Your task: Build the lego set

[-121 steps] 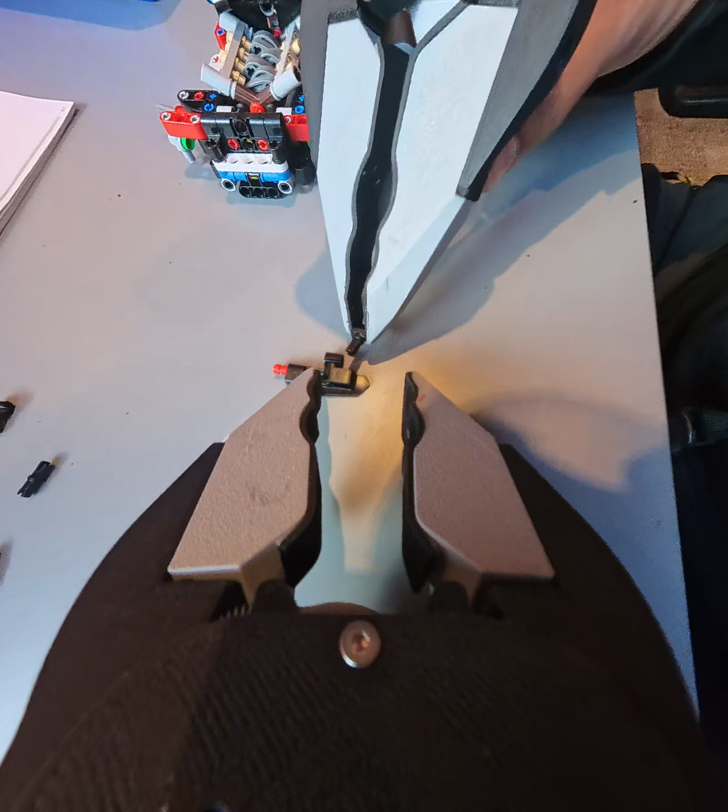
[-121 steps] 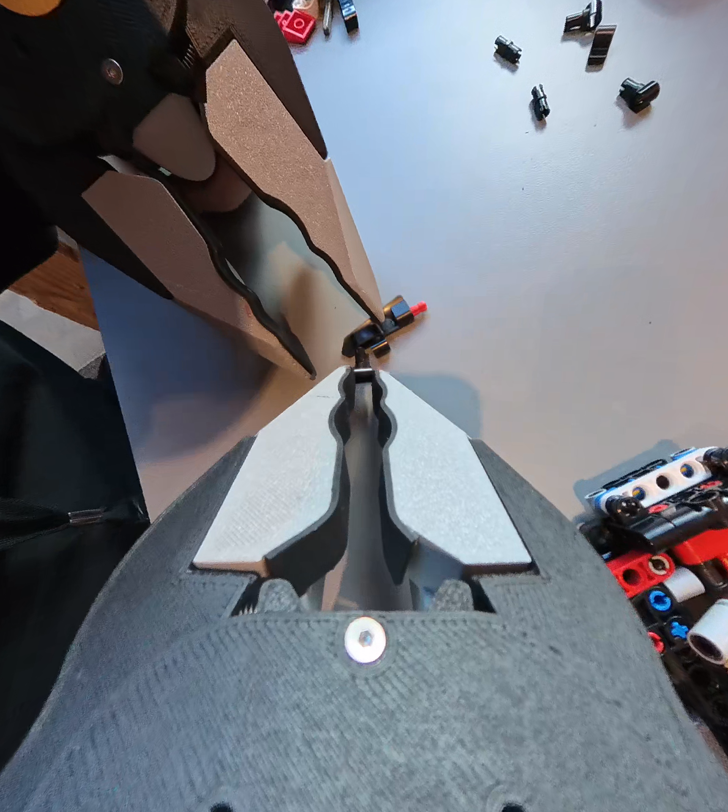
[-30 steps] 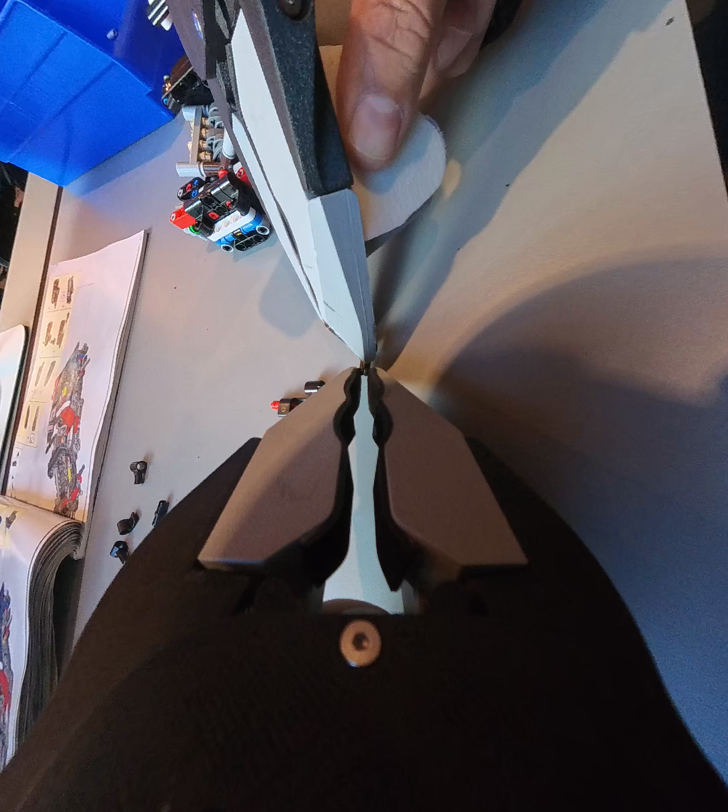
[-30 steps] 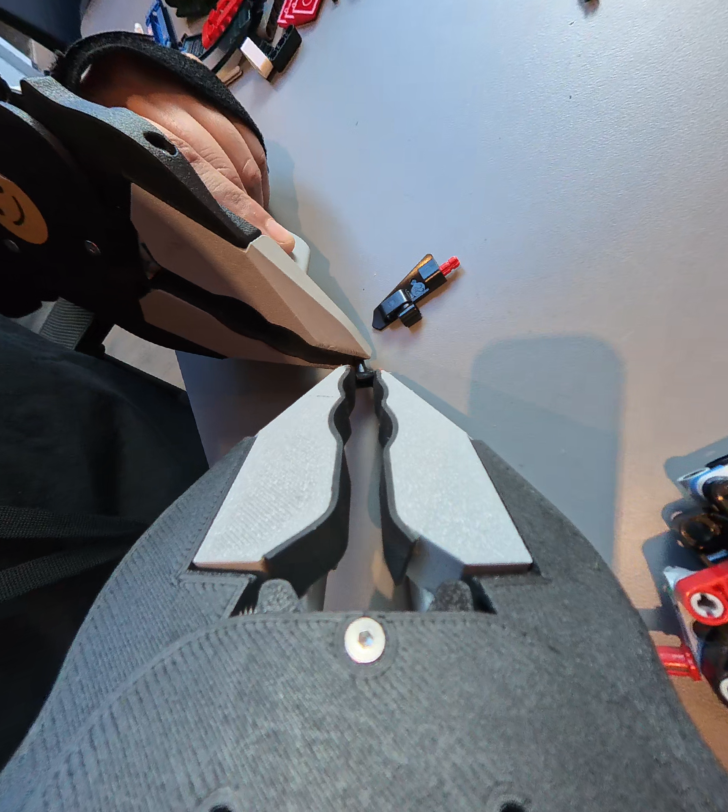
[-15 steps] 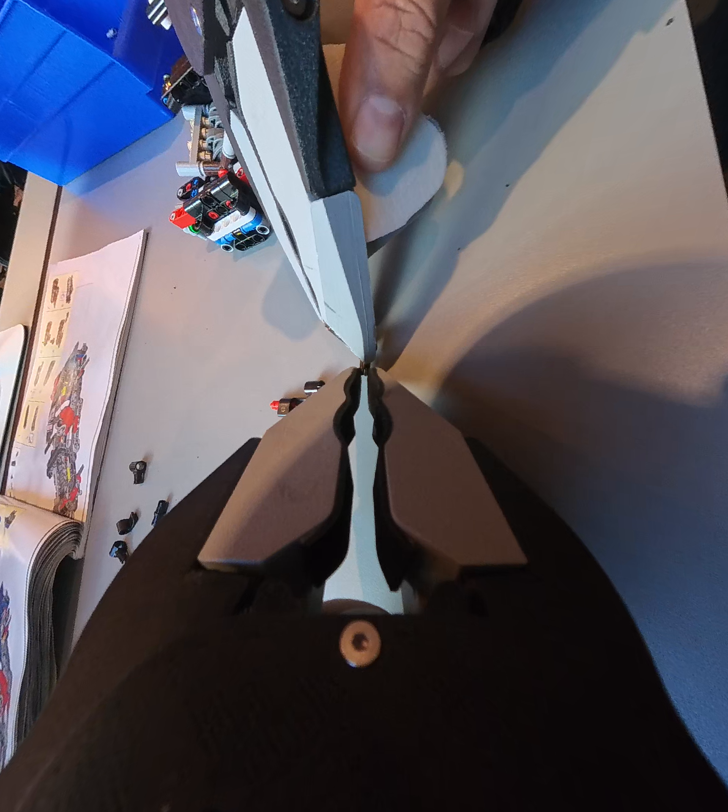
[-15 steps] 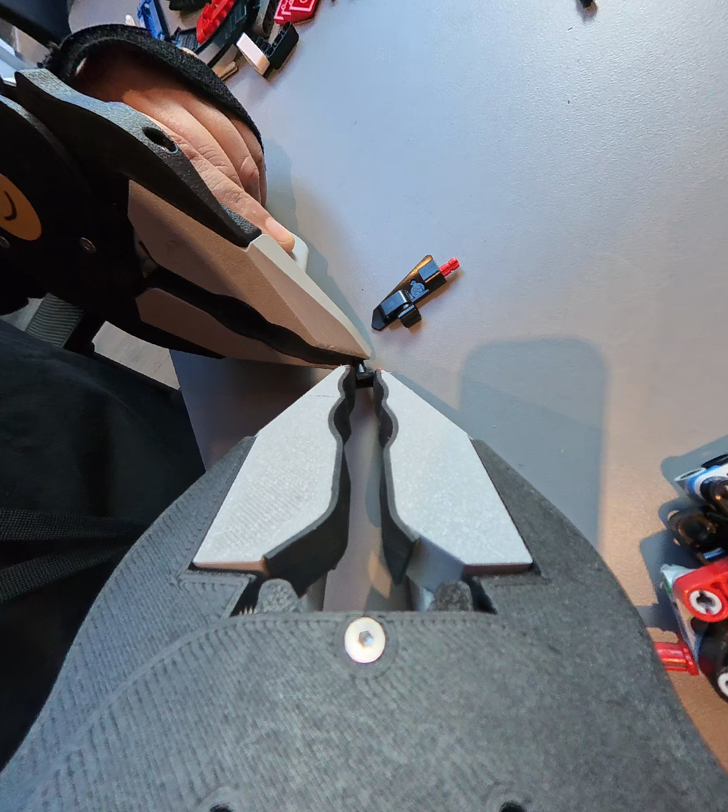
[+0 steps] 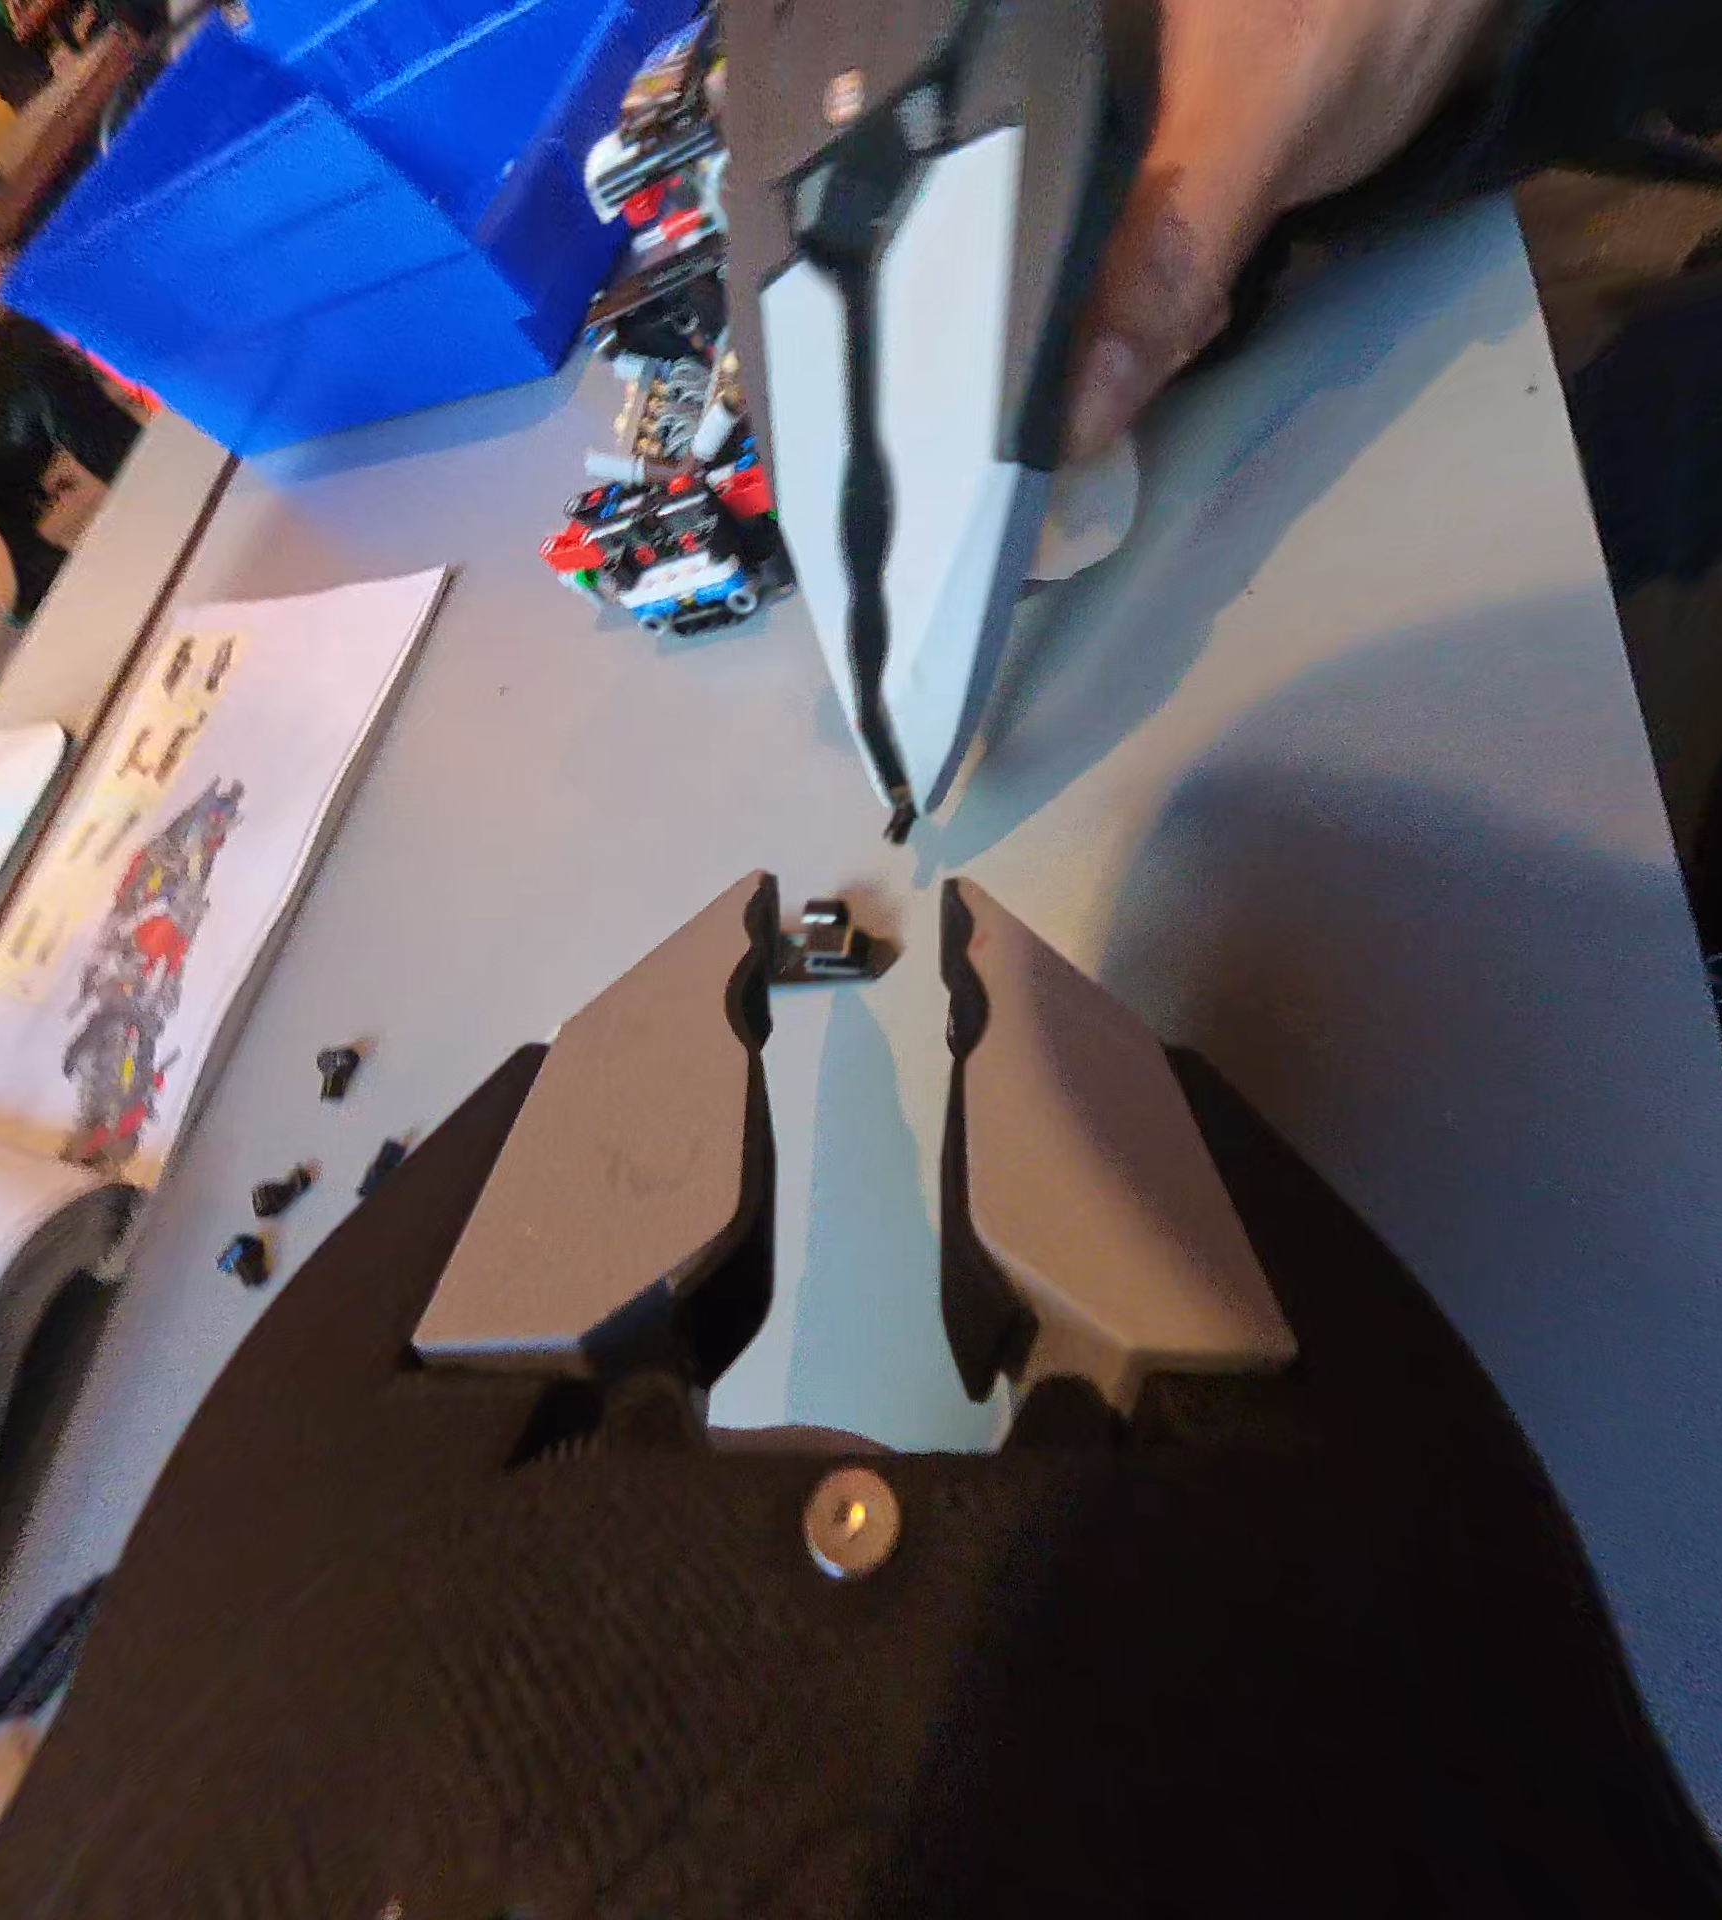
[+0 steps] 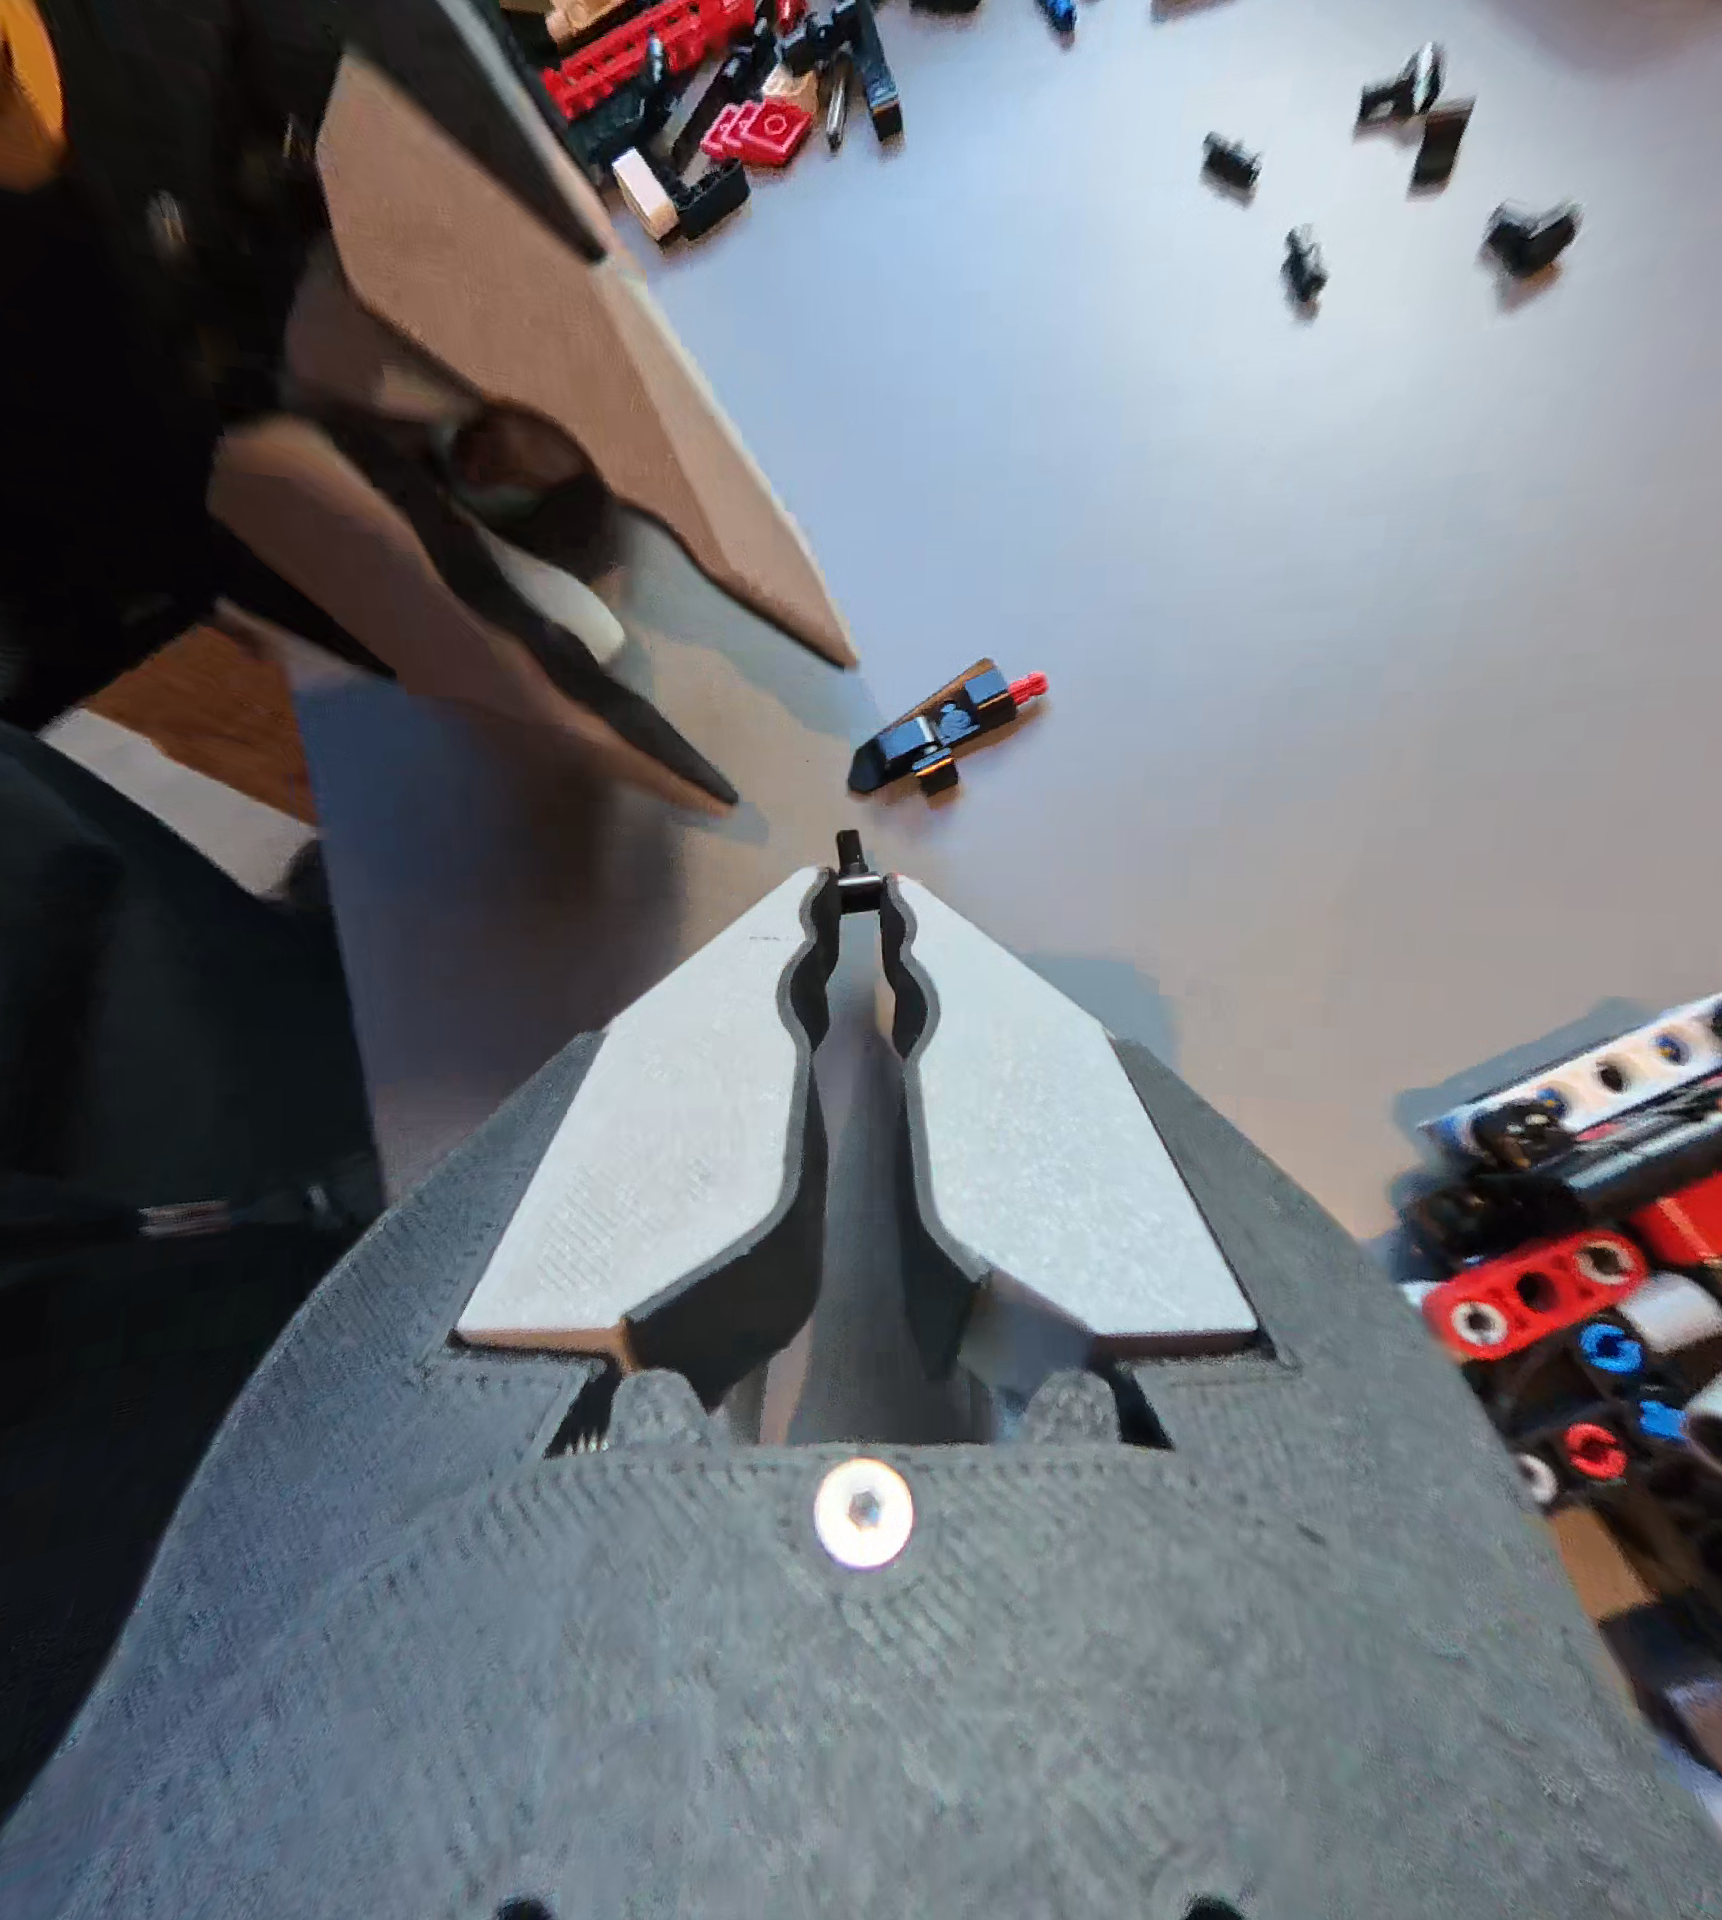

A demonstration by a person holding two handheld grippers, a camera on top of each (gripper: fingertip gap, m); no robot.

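Observation:
My left gripper (image 7: 852, 904) is open and empty, its tips on either side of a small black piece (image 7: 829, 948) with a red pin that lies on the grey table. In the right wrist view the same black piece (image 8: 940, 727) lies just beyond my right gripper (image 8: 857, 883), which is shut on a small black pin (image 8: 854, 875) at its tips. The right gripper also shows in the left wrist view (image 7: 904, 810), the pin (image 7: 898, 824) sticking out below its tips. The part-built red, black and white model (image 7: 665, 551) stands farther back; it also shows in the right wrist view (image 8: 1646, 1216).
An open instruction booklet (image 7: 161, 821) lies at the left, with a few loose black connectors (image 7: 296, 1164) near it. A blue bin (image 7: 317, 229) stands at the back. A pile of loose red and black parts (image 8: 732, 94) and several black connectors (image 8: 1397, 177) lie at the far side. Both grippers' tips are close together, under 4 cm apart.
My left gripper has opened and drawn apart from the right gripper's tips, now around the black piece on the table. The right gripper still holds the black pin.

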